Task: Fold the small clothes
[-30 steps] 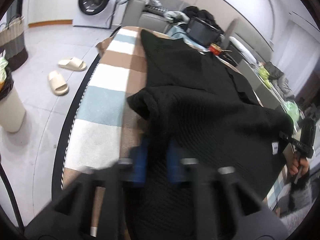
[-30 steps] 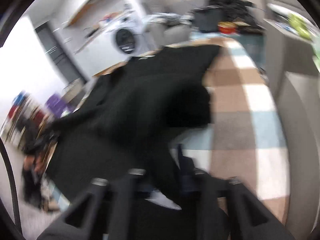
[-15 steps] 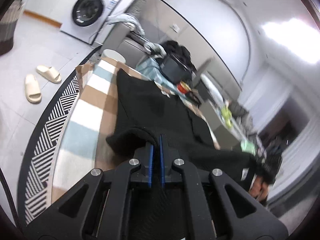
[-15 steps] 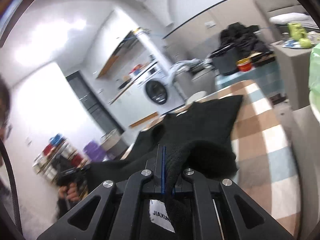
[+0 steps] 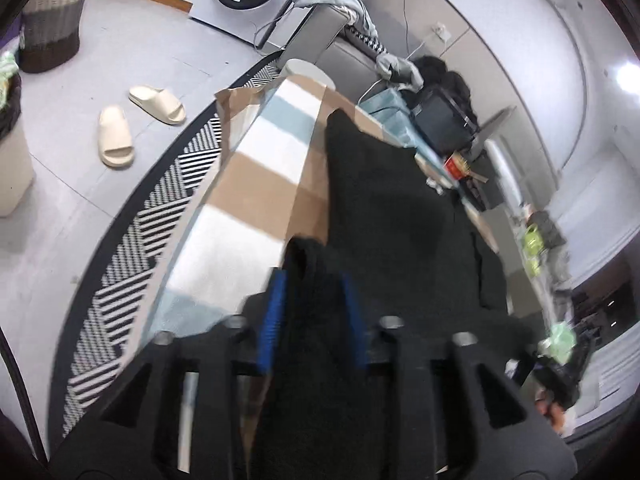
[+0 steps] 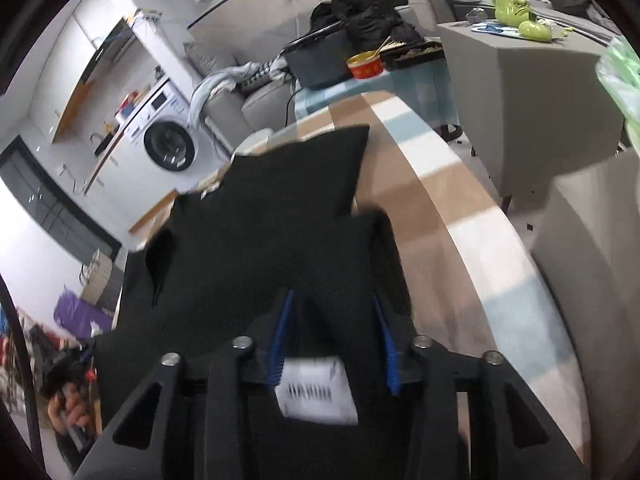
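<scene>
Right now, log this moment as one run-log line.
phase: release after fold | left gripper: opening, black garment between jaws | right gripper: opening, garment between jaws | surface: checked cloth

A: What can't be made out?

B: The black garment (image 5: 400, 216) hides most of the checked table (image 5: 256, 184); its near end runs under the tongs, out of frame.

A: Anything else?

B: The white tag (image 6: 316, 390) is blurred, its print unreadable.

Left tool (image 5: 312, 312) pitched down, jaws opening, blue pads apart, black cloth between. Right tool (image 6: 334, 340) pitched down, jaws opening likewise, cloth between.
</scene>
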Available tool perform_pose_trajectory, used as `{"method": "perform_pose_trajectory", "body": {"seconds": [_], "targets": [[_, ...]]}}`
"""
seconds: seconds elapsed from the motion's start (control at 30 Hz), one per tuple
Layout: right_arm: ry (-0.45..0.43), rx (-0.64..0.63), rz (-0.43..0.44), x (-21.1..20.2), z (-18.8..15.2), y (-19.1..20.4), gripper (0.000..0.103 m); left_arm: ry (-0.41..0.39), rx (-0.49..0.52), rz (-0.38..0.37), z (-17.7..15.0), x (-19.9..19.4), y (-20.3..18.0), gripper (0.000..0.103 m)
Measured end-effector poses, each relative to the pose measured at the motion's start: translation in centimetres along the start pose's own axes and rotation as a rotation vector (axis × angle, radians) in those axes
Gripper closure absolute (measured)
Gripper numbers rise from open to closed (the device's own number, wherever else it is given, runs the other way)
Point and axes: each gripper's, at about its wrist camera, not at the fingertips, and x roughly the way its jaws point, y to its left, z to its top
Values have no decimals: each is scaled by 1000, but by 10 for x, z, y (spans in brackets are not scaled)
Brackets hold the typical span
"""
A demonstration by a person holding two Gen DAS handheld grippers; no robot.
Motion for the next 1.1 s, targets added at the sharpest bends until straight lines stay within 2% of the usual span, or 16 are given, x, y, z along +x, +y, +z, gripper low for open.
{"method": "perform_pose_trajectory", "body": {"seconds": [0.03,0.07,0.1,0.13,0.23,0.27,0.3,0.33,0.37,0.4,0.43,0.5,0.57,0.87,1.1], "targets": [[-11,-19,-26,-8,-7,-2,51,-1,26,25,-4,0,-2,52],[-23,-35,-58,-14,-14,-6,40,-3,48,41,-7,2,-5,44],[-37,-36,-71,-17,-16,-11,36,2,70,36,-9,6,-9,44],[-45,-29,-60,-17,-17,-16,36,14,82,28,-10,12,-11,44],[9,12,-17,3,-11,-24,37,40,127,22,-11,31,-28,45],[19,17,9,9,-9,-22,40,39,145,28,-11,36,-33,52],[23,9,20,14,-8,-19,48,37,157,37,-13,40,-38,63],[35,-25,16,22,-6,-14,53,41,164,32,-14,44,-41,68],[49,-51,0,28,-5,-10,64,45,169,24,-15,46,-43,78],[60,-67,-11,33,-5,-7,66,50,189,41,-16,51,-47,81],[70,-81,-9,38,-5,-5,67,53,208,56,-19,51,-51,82],[78,-105,-12,40,-5,-1,78,60,239,75,-21,55,-58,86],[101,-120,-8,40,-6,2,81,65,256,81,-23,55,-60,86],[163,-102,15,34,-17,5,82,78,280,84,-40,42,-52,87],[175,-95,13,12,-43,-1,82,94,290,94,-68,15,-48,87]]}}
